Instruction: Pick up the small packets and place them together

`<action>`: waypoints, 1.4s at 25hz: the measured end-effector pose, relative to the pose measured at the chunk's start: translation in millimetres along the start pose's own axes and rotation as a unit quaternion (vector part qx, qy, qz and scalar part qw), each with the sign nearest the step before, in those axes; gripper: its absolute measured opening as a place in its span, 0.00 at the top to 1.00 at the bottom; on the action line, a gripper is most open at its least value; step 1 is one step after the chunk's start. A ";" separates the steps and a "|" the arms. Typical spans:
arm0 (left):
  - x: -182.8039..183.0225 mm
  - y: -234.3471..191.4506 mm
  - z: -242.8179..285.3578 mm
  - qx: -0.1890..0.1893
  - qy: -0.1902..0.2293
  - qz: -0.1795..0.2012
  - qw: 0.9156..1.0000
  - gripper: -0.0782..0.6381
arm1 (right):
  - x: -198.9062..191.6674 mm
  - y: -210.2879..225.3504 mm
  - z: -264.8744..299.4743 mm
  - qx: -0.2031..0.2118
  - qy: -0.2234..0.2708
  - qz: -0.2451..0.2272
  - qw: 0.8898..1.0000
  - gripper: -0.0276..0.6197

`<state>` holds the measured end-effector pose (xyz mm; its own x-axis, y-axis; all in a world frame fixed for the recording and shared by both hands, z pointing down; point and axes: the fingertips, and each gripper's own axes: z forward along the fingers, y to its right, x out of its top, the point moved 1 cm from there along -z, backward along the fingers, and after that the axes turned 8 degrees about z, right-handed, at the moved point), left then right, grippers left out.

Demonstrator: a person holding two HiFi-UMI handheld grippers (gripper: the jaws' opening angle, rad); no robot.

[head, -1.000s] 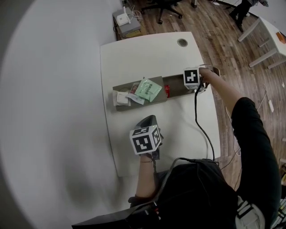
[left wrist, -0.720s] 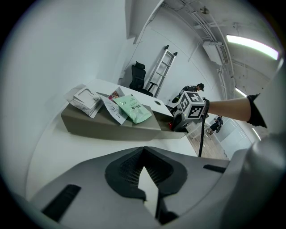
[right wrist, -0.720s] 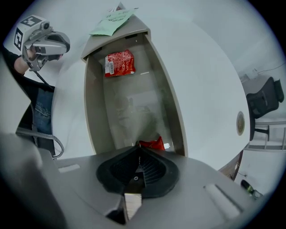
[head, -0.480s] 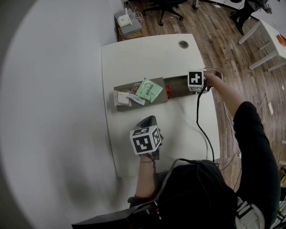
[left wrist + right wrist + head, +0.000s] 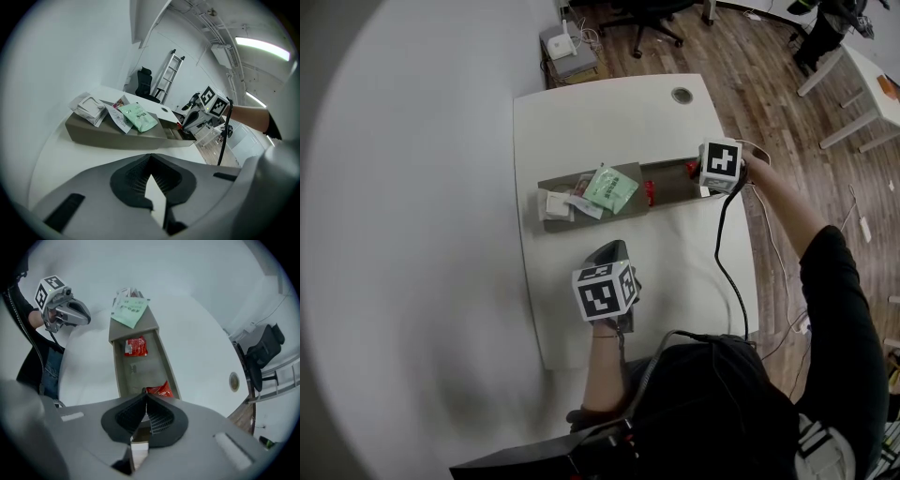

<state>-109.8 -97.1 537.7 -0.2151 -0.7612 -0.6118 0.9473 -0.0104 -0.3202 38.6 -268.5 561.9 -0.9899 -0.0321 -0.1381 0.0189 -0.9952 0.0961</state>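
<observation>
A white table [image 5: 581, 112] holds a long gray tray [image 5: 670, 186]. The left gripper [image 5: 151, 157] hovers over the table's front, jaws closed and empty. The right gripper [image 5: 144, 394] pinches a red packet [image 5: 160, 390] at the tray's right end. A green packet [image 5: 612, 188] and white packets [image 5: 555, 204] lie at its left end.

The worktop [image 5: 609, 122] is plain white, and the long tray [image 5: 670, 183] is a dull grey-brown. The green packet [image 5: 612, 188] is mint with darker green print. The white packets [image 5: 555, 204] are pale (one shows a touch of pink). The middle red packet [image 5: 136, 346] and the end red packet [image 5: 159, 390] are bright red. The left tool [image 5: 150, 176] and right tool [image 5: 146, 401] are light grey with black ribbed pads. Their cubes [image 5: 605, 292] carry black-and-white square markers. The floor [image 5: 787, 112] is brown planked wood.
</observation>
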 end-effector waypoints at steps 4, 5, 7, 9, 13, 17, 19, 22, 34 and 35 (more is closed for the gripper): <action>0.0 3.4 -3.1 -0.001 0.003 0.003 1.000 0.90 | 26.9 -10.4 -21.0 -0.014 0.035 -0.018 0.999 0.94; 0.5 4.3 -4.7 -0.001 0.004 0.004 1.000 0.90 | 33.9 -14.6 -24.5 -0.015 0.042 -0.023 0.999 0.94; 1.9 5.2 -8.3 0.000 0.007 0.005 1.000 0.90 | 49.8 -23.0 -29.9 -0.016 0.058 -0.038 0.997 0.94; 2.5 4.2 -12.9 0.003 0.011 0.004 1.000 0.90 | 67.3 -29.8 -32.7 -0.016 0.075 -0.053 0.996 0.94; 2.3 1.1 -21.9 0.009 0.018 -0.001 1.000 0.90 | 100.3 -47.6 -32.9 -0.005 0.106 -0.070 0.992 0.94; 0.1 -2.7 -28.2 0.015 0.023 -0.006 1.000 0.90 | 130.9 -67.9 -30.7 0.009 0.128 -0.090 0.988 0.94; -1.0 -3.1 -30.7 0.018 0.025 -0.008 0.999 0.90 | 144.3 -76.2 -30.3 0.014 0.137 -0.101 0.985 0.94; -2.8 -1.3 -33.5 0.018 0.027 -0.009 0.999 0.90 | 160.2 -88.3 -26.8 0.026 0.146 -0.109 0.983 0.94; -2.6 -0.8 -37.9 0.020 0.028 -0.010 0.999 0.90 | 184.9 -99.8 -16.4 0.048 0.153 -0.105 0.981 0.94; -2.2 -1.0 -38.0 0.020 0.028 -0.010 0.999 0.90 | 186.6 -99.2 -17.2 0.049 0.159 -0.099 0.981 0.94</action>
<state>-119.3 -70.8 511.9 -0.2457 -0.7235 -0.6451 0.9513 -0.0521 -0.3038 -145.6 -177.4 509.6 -0.8786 0.1186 -0.4625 -0.1987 -0.9717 0.1282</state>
